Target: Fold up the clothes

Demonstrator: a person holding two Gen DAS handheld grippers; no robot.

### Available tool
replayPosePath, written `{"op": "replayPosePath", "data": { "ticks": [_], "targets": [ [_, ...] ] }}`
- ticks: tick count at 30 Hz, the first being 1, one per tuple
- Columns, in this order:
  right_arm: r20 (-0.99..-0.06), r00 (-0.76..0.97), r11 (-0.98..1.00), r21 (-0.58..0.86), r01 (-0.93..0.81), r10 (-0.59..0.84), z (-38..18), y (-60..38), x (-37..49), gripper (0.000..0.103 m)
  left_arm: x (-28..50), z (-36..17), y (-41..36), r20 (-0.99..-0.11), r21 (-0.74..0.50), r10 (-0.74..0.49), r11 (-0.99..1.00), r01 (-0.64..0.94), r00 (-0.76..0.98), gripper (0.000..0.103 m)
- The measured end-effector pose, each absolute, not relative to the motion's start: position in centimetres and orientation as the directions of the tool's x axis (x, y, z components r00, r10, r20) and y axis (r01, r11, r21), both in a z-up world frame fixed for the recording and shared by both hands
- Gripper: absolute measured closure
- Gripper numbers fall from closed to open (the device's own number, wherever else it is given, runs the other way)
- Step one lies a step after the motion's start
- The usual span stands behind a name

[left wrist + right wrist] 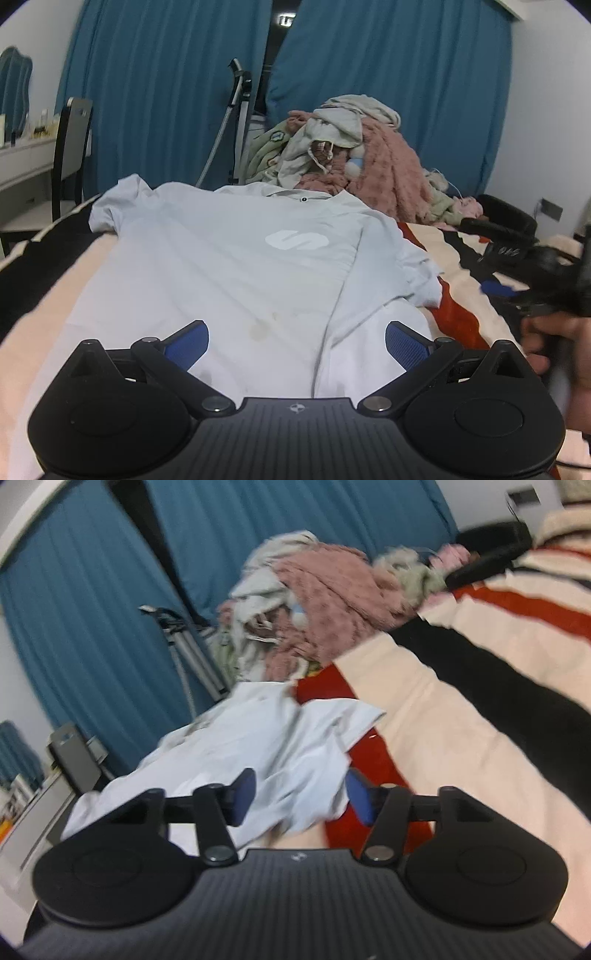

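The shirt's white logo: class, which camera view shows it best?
The left wrist view. The logo lies sharp and unobstructed on the flat shirt there. The right wrist view is blurred, shows only crumpled shirt fabric, and no logo can be made out.

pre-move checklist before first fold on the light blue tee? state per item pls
1. T-shirt spread front up on the bed: ok.
2. Left hand-held gripper open over the hem, holding nothing: ok.
3. Right hand-held gripper open by the right sleeve: ok.
4. Right sleeve flat: not ok, crumpled.
5. Left sleeve flat: not ok, bunched.
6. Clothes pile apart from the collar: cannot tell.
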State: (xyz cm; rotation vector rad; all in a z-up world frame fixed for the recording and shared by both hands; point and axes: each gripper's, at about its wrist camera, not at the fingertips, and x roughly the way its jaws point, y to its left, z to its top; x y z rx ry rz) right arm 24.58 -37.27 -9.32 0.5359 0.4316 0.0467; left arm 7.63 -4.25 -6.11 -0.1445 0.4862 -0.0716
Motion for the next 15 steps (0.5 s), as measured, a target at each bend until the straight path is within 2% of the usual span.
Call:
{"op": "replayPosePath", "data": {
  "ticks": [3, 7, 12, 13, 14, 15],
  "targets": [
    [-0.422, 0.897, 0.841, 0.528, 0.123, 0.134, -11.8, -38.6, 29.3, 0.058, 9.4, -6.9, -3.7, -0.450, -0.190, -0.115, 0.981, 0.032, 0.886, 0.000],
    [-0.461, 0.881, 0.820, 0.541, 0.185, 0.106, -14.7, -39.8, 35.3, 0.058, 11.5, -8.2, -2.8, -0.447, -0.229, -0.125, 0.973, 0.022, 0.886, 0.000],
    [-0.451, 0.890, 0.797, 0.563, 0.221, 0.072, -15.7, -40.6, 40.0, 0.059, 13.7, -10.0, -2.0, -0.478, -0.250, -0.123, 0.968, 0.000, 0.870, 0.000],
    [-0.450, 0.890, 0.809, 0.550, 0.209, 0.076, -15.6, -40.5, 40.8, 0.067, 14.0, -10.2, -1.9, -0.481, -0.249, -0.122, 0.968, -0.002, 0.868, 0.000],
    [-0.453, 0.887, 0.828, 0.528, 0.189, 0.086, -15.4, -40.1, 41.3, 0.089, 14.2, -10.4, -1.9, -0.484, -0.248, -0.120, 0.969, -0.004, 0.867, 0.000],
    [-0.458, 0.883, 0.850, 0.501, 0.164, 0.100, -15.1, -39.7, 41.8, 0.095, 14.4, -10.6, -1.8, -0.486, -0.246, -0.119, 0.969, -0.005, 0.866, 0.000]
  ]
}}
